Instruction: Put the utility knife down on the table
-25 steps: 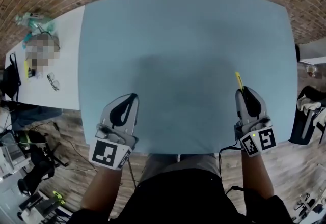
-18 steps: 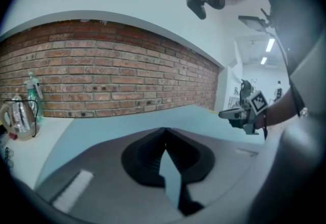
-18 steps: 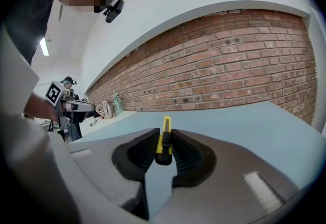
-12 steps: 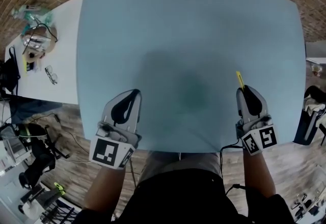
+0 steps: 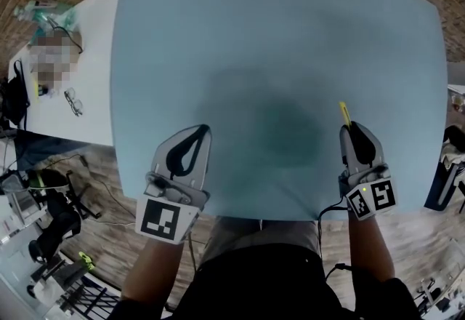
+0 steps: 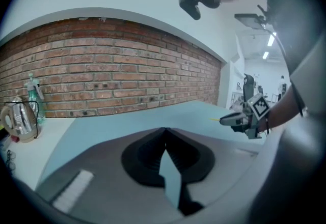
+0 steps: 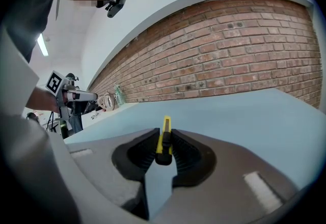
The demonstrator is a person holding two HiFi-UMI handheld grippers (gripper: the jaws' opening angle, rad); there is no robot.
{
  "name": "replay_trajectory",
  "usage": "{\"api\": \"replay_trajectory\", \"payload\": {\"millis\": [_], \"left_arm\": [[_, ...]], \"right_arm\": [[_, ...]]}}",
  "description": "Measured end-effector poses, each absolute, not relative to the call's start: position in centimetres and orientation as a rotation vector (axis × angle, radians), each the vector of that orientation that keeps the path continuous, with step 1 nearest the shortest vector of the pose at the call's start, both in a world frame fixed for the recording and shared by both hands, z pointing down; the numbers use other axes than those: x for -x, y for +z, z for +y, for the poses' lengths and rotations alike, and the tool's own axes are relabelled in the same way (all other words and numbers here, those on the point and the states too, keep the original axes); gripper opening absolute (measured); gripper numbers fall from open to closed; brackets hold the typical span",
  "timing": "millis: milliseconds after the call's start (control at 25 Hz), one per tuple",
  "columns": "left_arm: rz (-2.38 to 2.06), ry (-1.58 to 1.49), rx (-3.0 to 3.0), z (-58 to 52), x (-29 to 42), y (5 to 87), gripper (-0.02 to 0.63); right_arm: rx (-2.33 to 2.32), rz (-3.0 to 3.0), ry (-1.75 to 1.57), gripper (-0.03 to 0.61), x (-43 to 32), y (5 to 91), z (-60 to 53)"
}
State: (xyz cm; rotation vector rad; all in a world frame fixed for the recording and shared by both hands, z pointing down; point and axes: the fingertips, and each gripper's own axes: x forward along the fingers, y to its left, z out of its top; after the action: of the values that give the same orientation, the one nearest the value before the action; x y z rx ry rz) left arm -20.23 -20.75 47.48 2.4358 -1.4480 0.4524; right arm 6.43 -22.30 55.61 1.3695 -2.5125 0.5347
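**Right gripper view: knife clamped, not yet laid on the table**

The right gripper (image 7: 163, 134) has its jaws closed narrowly on a yellow knife (image 7: 164, 142). It pinches the knife near the back end, so most of the handle sticks forward past the tips. In the head view the knife hangs over the near right part of the blue table (image 5: 276, 35), close to the front edge. Whether it touches the surface I cannot tell. The left gripper (image 5: 201, 129) has its jaws pressed together on nothing and sits over the near left part, well apart from the knife.

The main risk, as I judge it, is letting go while the knife is above the surface. It would drop and could bounce or skid, and the front edge is near enough for it to slide off.

A second risk comes from the gripper's downward tilt. The knife's front end would meet the table first, and pushing on could lever it round in the pads or twist it out sideways.

Whether a blade is extended is too small to tell. If one is, it could score the table.
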Motion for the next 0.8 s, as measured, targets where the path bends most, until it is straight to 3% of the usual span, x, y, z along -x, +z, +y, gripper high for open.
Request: {"api": "replay_trajectory", "payload": {"millis": [800], "left_arm": [[-1.386, 0.508, -2.397, -19.6, 19.3, 50.2, 0.003]], "right_arm": [[-1.311, -2.419, 0.566, 0.074, -5.4, 59.5, -22.9]]}}
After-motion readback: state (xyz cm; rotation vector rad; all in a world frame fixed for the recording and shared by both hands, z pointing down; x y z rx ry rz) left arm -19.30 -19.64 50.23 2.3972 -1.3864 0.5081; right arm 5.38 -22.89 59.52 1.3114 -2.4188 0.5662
